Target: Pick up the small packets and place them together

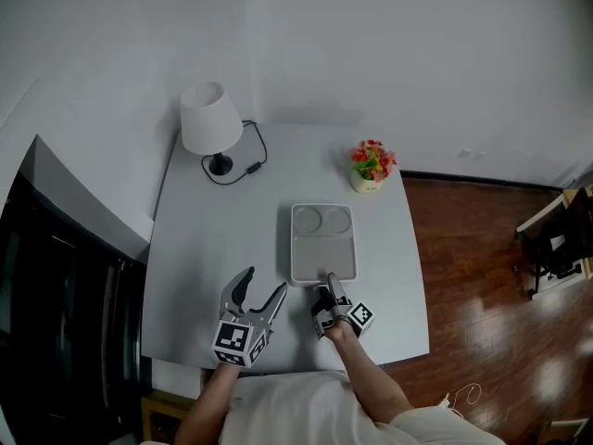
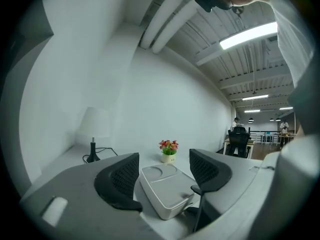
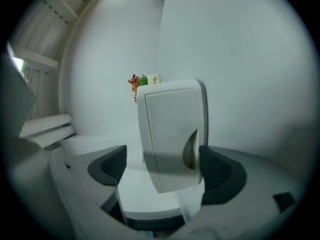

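The white compartment tray (image 1: pixel 293 248) sits mid-table, with a white table lamp (image 1: pixel 210 119) toward 11 o'clock and a small pot of red flowers (image 1: pixel 372 165) toward 1 o'clock. Both grippers work from the 6 o'clock edge of the table (image 1: pixel 199 248).

The left gripper (image 1: pixel 267 279) hovers at about 7 o'clock from the tray. Its jaws are spread and nothing is between them; its own view only looks past them at the tray beyond.

The right gripper (image 1: pixel 330 286) is rolled onto its side at the tray's near edge. Its jaws are spread wide and straddle that end of the tray. One pad (image 3: pixel 112 166) stands clear of the tray wall, so nothing is clamped.

The small packets are the puzzle. The head view shows none on the table or in the tray. A pale, blurred strip (image 3: pixel 192 199) low in the right gripper view, just beside the far jaw, may be one, but I cannot tell.

By my reading, this is either an approach or a moment just after a release at the tray, not a carry. The next move calls for backing the right gripper off the rim without nudging the tray. After that, a packet must be found and approached with the jaws level and lined up across its narrow side.
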The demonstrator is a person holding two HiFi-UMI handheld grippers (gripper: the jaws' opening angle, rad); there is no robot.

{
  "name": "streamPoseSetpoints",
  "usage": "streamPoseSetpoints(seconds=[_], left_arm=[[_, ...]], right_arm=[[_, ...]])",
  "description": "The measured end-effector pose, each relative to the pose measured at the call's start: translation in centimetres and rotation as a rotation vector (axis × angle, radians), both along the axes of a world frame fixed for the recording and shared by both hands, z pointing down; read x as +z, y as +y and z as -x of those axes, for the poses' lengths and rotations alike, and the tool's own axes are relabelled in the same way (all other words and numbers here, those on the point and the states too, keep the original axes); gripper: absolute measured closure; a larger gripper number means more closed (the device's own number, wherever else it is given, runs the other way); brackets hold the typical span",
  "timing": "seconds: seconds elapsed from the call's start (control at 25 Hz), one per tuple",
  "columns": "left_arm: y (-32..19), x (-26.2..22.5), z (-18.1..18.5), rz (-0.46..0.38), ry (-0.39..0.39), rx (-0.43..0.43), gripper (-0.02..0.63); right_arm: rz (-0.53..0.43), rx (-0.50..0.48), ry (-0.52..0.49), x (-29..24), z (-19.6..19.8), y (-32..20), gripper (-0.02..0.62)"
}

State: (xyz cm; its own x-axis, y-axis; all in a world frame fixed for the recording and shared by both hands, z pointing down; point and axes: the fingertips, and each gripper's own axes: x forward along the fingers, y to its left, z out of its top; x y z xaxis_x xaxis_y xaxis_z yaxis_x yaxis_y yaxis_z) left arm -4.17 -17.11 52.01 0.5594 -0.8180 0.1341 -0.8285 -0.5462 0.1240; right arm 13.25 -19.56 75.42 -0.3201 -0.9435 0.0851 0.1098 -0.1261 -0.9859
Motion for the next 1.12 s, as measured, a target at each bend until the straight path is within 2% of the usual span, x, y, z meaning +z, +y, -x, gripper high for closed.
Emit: streamPoseSetpoints(seconds=[0.08,0.24,0.52,0.68,0.76,0.8,1.12], left_arm=[[0.4,0.6,-0.1,0.016,-0.018,0.010,0.284],[1.2,1.6,0.3,0.038,-0.039,0.009,0.284],[2.2,2.6,1.3,0.061,-0.039,-0.007,0.284],[2.9,2.9,1.9,0.070,-0.037,-0.018,0.284],[3.3,3.0,2.2,0.074,-0.036,-0.024,0.284],[3.4,3.0,2.4,0.076,-0.035,-0.027,0.284],[4.7,4.2,2.9,0.119,-0.023,-0.025,0.287]], right_arm=[[0.004,0.005,0.021,0.2,0.1,0.2,0.175],[-0.001,0.043,-0.022,0.2,-0.1,0.1,0.175],[-0.046,0.048,-0.044,-1.0,0.1,-0.4,0.176],[0.022,0.064,-0.027,-0.3,-0.1,-1.2,0.178],[0.059,0.067,-0.008,0.2,0.0,-1.1,0.318],[0.062,0.066,-0.003,0.3,0.1,-1.0,0.336],[0.028,0.048,0.015,1.1,-0.1,-0.3,0.342]])
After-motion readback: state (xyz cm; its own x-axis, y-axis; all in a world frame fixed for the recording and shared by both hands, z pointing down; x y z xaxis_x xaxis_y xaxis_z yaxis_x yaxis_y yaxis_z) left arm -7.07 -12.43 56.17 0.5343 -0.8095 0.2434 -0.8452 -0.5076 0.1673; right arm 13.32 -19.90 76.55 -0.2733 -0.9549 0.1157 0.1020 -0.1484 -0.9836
